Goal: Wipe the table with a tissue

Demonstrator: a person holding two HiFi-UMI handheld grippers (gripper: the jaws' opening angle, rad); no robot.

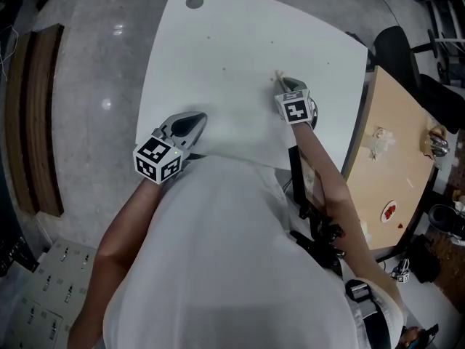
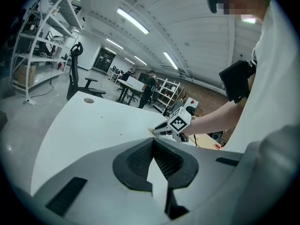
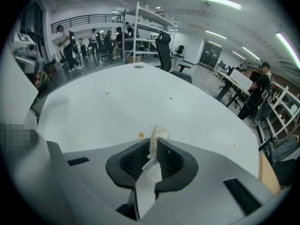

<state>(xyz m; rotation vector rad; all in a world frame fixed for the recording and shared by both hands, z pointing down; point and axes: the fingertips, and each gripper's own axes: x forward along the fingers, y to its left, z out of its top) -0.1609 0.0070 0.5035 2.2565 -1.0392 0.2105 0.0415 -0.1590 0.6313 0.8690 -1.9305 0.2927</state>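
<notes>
A white table (image 1: pixel 240 57) fills the middle of the head view. My right gripper (image 1: pixel 279 79) is shut on a crumpled tissue (image 3: pixel 158 134) whose tip sticks out past the jaws, low over the table's right part. A small orange spot (image 3: pixel 141 135) lies on the table just left of the tissue tip. More small specks (image 3: pixel 107 93) dot the surface farther off. My left gripper (image 1: pixel 201 117) hovers over the near left part of the table with jaws shut and nothing between them; from its own view I see the right gripper (image 2: pixel 159 131) ahead.
A wooden table (image 1: pixel 396 158) with crumpled paper (image 1: pixel 379 142) and a red item stands to the right. A round grommet (image 1: pixel 194 2) marks the white table's far corner. An office chair (image 3: pixel 165 50) and shelving (image 3: pixel 140 27) stand beyond; people stand in the background.
</notes>
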